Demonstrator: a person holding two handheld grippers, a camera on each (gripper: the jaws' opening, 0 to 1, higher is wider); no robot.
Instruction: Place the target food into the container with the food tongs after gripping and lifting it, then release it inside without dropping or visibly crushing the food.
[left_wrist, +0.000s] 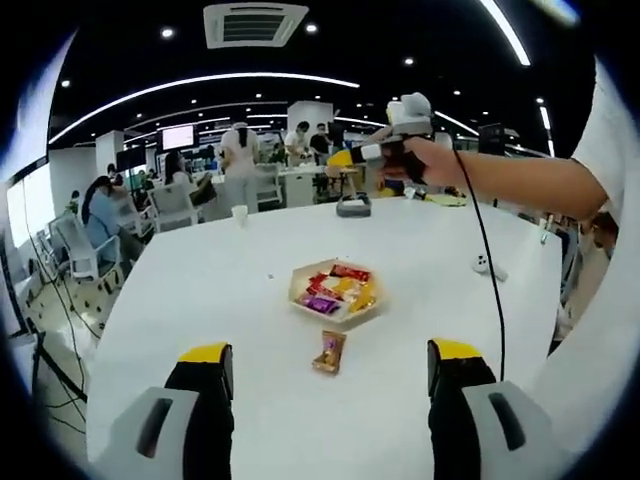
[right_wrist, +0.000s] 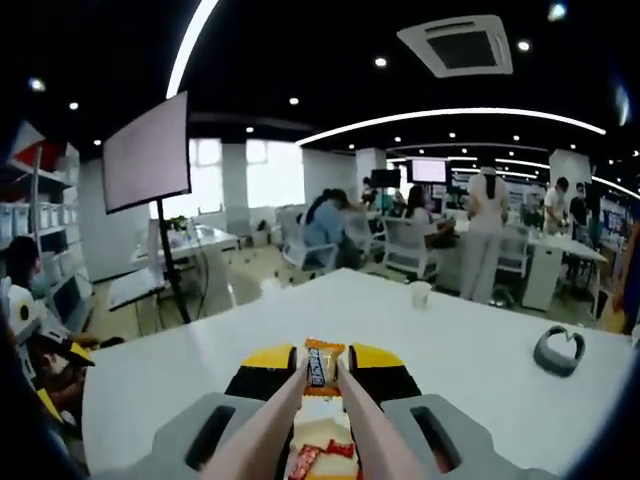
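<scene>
Right gripper (right_wrist: 323, 372) clamps pink food tongs (right_wrist: 350, 425) — tong tips pinch an orange snack packet (right_wrist: 322, 364), lifted above the food container (right_wrist: 322, 445). Left gripper (left_wrist: 330, 368) wide, nothing held; container (left_wrist: 336, 290) on white worktop (left_wrist: 200, 290), loose packet (left_wrist: 329, 352) at its 6 o'clock

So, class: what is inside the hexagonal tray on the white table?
The tray holds a heap of wrapped snacks, red, yellow and purple on top. Whatever lies beneath that top layer is covered.

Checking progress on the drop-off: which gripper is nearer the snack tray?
Right. The right gripper holds tongs with a snack directly above the tray; the left gripper sits back near the table edge.
</scene>
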